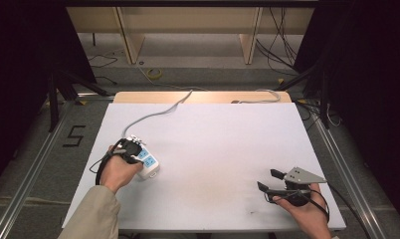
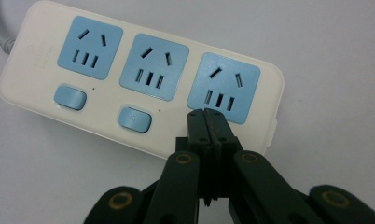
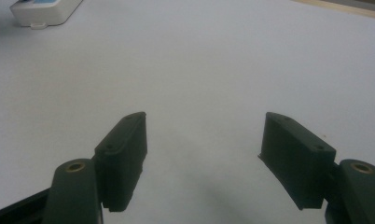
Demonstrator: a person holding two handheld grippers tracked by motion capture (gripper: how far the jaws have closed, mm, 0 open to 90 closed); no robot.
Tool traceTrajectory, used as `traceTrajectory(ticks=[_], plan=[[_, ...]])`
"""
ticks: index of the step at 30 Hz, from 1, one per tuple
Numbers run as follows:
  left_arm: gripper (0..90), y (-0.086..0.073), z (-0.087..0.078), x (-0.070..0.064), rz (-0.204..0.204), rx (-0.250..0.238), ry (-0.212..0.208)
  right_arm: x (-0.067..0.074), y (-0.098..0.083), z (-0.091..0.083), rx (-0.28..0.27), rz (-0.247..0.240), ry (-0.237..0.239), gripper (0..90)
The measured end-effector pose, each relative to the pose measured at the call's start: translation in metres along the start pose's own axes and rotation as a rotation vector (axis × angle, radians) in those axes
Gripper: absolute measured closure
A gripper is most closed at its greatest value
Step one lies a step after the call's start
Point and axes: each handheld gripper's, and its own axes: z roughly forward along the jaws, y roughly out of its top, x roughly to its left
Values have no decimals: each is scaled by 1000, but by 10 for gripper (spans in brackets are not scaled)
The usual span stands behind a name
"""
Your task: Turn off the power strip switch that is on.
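The power strip (image 2: 139,88) lay near the desk's (image 1: 213,144) left edge, its grey cord (image 1: 158,113) running off over the far edge. The left gripper (image 2: 206,116), jaws pressed together, pinching nothing, pointed down at the strip's third switch spot. The right gripper (image 3: 204,158) stood spread near the near-right corner, well apart. White desk; cables littered the floor beyond; dark curtains hung at both sides.

— How does the black two-jaw left gripper (image 2: 206,114) stand?
— Jaws pressed together with nothing between them, tips pointing down. The left hand (image 1: 119,169) wraps its body, a beige sleeve (image 1: 91,216) behind it.
— And the black right gripper with the grey three-cornered plate (image 1: 268,180)?
— Jaws wide apart, nothing between them, pointing left, low and nearly level. The right hand (image 1: 303,209) holds it from behind.
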Motion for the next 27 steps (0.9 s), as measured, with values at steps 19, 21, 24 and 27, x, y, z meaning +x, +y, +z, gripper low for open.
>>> traceTrajectory(ticks=[19,21,24,27], plan=[[899,-1,1,0,-7,-7,-6,1,0,0,0,-3,2,325],[899,-2,1,1,-8,-9,-7,1,0,0,1,-4,1,325],[899,-2,1,1,-6,-12,-7,1,0,0,0,-4,1,325],[899,-2,1,0,-4,-17,-5,1,1,0,-3,-4,2,325]])
